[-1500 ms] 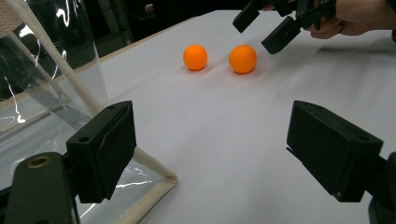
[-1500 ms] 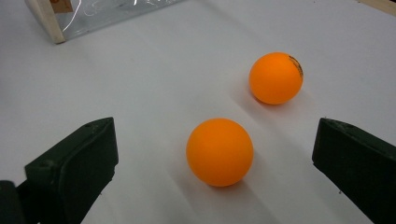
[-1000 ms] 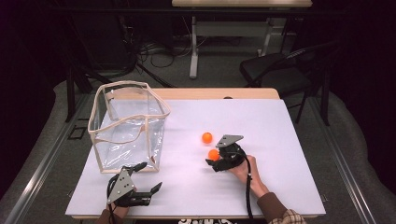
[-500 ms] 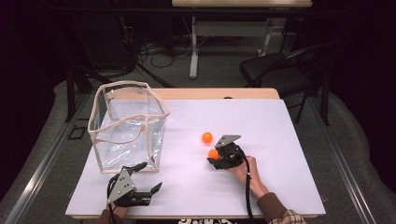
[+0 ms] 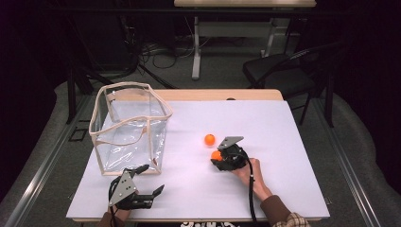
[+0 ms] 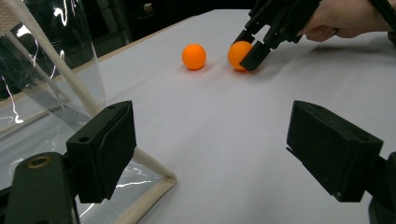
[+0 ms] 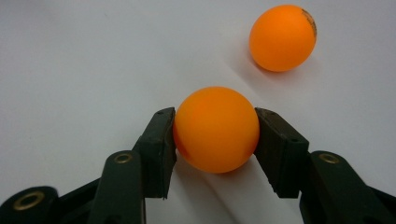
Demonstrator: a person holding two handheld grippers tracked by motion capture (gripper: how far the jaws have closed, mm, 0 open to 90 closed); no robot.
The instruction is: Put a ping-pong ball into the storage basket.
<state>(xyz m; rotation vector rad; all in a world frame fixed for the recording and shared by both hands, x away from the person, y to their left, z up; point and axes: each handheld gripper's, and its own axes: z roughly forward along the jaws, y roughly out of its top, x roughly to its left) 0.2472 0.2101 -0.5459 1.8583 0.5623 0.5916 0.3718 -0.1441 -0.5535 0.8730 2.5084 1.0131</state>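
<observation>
Two orange balls lie on the white table (image 5: 293,123). My right gripper (image 5: 217,158) (image 7: 215,140) is shut on the nearer ball (image 5: 216,154) (image 7: 215,128), which still rests on the table; its jaws have just been closing, and both pads now press the ball's sides. The other ball (image 5: 209,139) (image 7: 282,37) lies free just beyond it. My left gripper (image 5: 152,178) (image 6: 210,154) rests near the front edge, open and holding nothing. In the left gripper view both balls (image 6: 194,56) (image 6: 238,53) and the right gripper (image 6: 246,49) show ahead.
A clear plastic bag (image 5: 130,125) with a cream rim stands open at the table's left, just beyond the left gripper; its lower corner (image 6: 154,172) lies between that gripper's jaws. A black chair (image 5: 279,71) stands behind the table.
The right gripper's jaws have drawn in onto the nearer orange ball. Both hands and the free ball have kept their places.
</observation>
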